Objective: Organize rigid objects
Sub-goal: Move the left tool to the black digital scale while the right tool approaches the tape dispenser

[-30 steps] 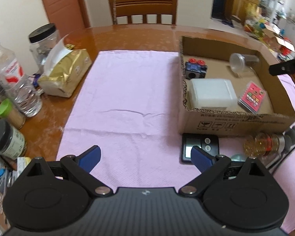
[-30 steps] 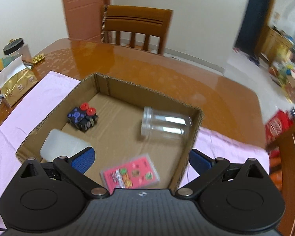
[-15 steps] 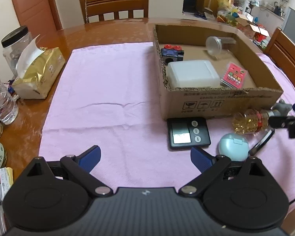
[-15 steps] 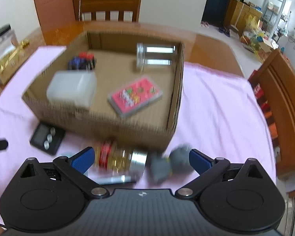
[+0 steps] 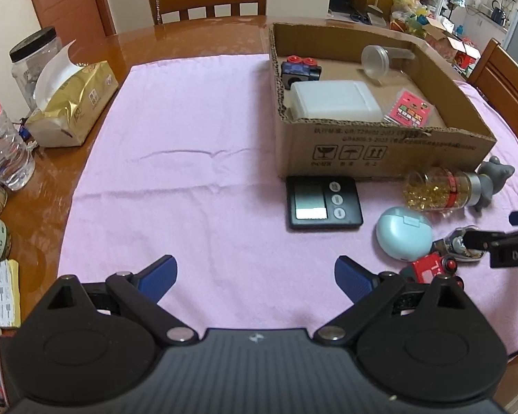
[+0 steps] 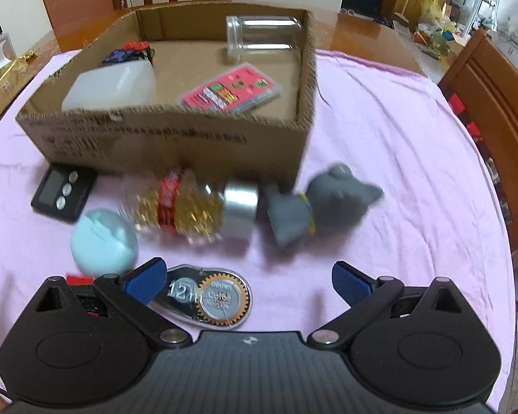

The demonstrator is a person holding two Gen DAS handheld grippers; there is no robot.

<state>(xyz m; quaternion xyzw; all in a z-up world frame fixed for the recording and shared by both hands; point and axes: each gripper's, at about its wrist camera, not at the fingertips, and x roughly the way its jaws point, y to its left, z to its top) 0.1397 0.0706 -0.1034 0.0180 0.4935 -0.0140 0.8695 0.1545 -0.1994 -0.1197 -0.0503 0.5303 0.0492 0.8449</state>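
Left gripper [image 5: 255, 277]: I have it spread wide, empty, above the pink cloth [image 5: 190, 172].
Right gripper [image 6: 247, 281]: released, empty, over the correction tape [image 6: 212, 296].
Gold-bead bottle [image 6: 186, 207]: lying beside the grey toy [image 6: 323, 207], just before the cardboard box [image 6: 176, 138].
Desk [image 5: 197, 38]: under the cloth.

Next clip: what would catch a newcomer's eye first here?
The open cardboard box on the pink cloth, already holding a white container, a pink card pack, a clear jar and a small blue toy. In front of the box lie loose things: a black scale, a bottle of gold beads, a grey figurine and a pale blue case.
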